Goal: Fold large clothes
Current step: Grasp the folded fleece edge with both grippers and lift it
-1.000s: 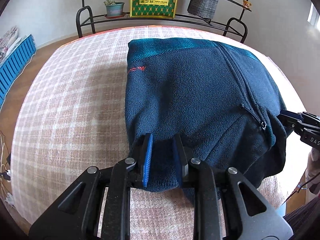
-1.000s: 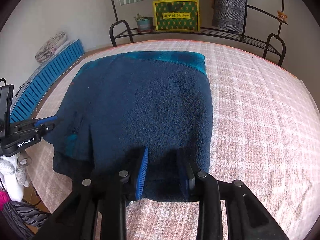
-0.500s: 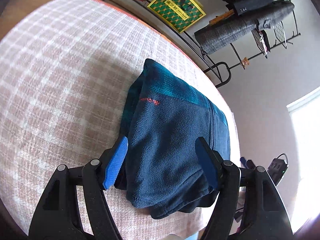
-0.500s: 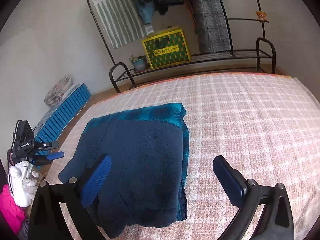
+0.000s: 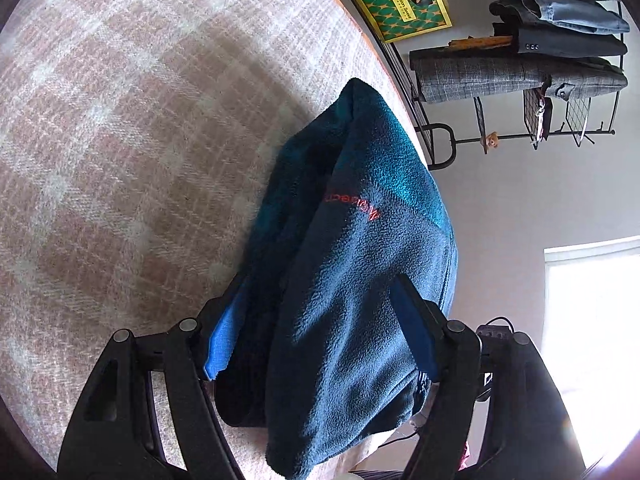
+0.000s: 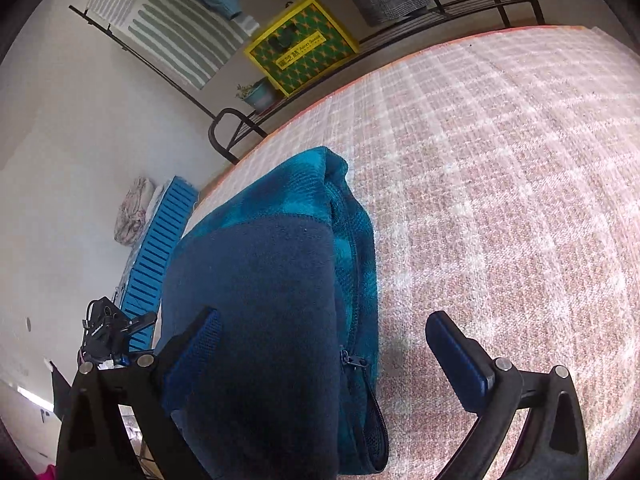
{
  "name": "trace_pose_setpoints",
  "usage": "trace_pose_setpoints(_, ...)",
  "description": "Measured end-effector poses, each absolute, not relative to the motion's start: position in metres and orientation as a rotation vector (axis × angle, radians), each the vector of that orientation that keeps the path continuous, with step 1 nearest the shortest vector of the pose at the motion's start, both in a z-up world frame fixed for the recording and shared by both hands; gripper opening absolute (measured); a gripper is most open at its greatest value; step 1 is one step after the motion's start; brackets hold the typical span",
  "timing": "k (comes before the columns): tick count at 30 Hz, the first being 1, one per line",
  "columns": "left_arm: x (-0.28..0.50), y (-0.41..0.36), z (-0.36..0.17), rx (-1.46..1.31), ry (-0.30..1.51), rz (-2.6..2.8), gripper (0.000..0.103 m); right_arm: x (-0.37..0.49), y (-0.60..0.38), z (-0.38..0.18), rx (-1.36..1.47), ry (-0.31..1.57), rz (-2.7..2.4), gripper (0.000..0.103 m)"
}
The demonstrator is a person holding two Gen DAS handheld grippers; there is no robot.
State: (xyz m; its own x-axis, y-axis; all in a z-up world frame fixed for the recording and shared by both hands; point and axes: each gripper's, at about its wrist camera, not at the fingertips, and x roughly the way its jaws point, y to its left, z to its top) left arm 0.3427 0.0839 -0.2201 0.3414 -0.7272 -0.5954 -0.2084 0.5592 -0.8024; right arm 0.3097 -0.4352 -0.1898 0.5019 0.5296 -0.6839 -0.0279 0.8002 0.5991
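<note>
A navy fleece jacket (image 5: 352, 288) with teal shoulders and a red chest logo lies folded on the pink plaid table (image 5: 120, 128). My left gripper (image 5: 320, 332) is open wide, its blue pads on either side of the folded bundle's near end. In the right wrist view the same jacket (image 6: 272, 280) lies folded, zipper along its right edge. My right gripper (image 6: 328, 344) is open wide; its left pad lies against the jacket, its right pad over bare tablecloth (image 6: 500, 200). The left gripper (image 6: 116, 332) shows beyond the jacket at far left.
A black metal clothes rack (image 6: 440, 8) runs behind the table, with a yellow-green box (image 6: 300, 48), a small potted plant (image 6: 256, 94) and hanging clothes (image 5: 520, 72). A blue slatted crate (image 6: 160, 256) lies on the floor to the left.
Both grippers were shut on the jacket's near edge a second ago; both let go and opened wide. Both then dropped lower and closer and now straddle the folded jacket's sides.
</note>
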Motion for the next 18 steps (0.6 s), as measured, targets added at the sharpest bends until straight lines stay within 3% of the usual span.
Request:
trace_pose_setpoints(9,0.357,0.071,-0.227,-0.901,1.225,-0.383,0.071,0.326,-0.428,-0.208,0.581,1.033,0.413,0.102)
trace_pose_setpoints(10,0.359,0.069,-0.226,-0.883,1.221,-0.375,0.066,0.326,-0.429,-0.209,0.592,1.035,0.429,0.102)
trace_pose_setpoints(11,0.359,0.068,-0.225,-0.867,1.217,-0.365,0.058,0.326,-0.428,-0.209,0.596,1.033,0.441,0.1)
trace_pose_setpoints(13,0.36,0.063,-0.224,-0.83,1.206,-0.341,0.053,0.327,-0.425,-0.211,0.608,1.046,0.47,0.095)
trace_pose_setpoints(16,0.36,0.055,-0.219,-0.776,1.189,-0.319,0.052,0.327,-0.413,-0.212,0.582,1.076,0.498,0.081)
trace_pose_setpoints(18,0.359,0.055,-0.218,-0.768,1.19,-0.3,0.058,0.326,-0.409,-0.211,0.569,1.075,0.492,0.08)
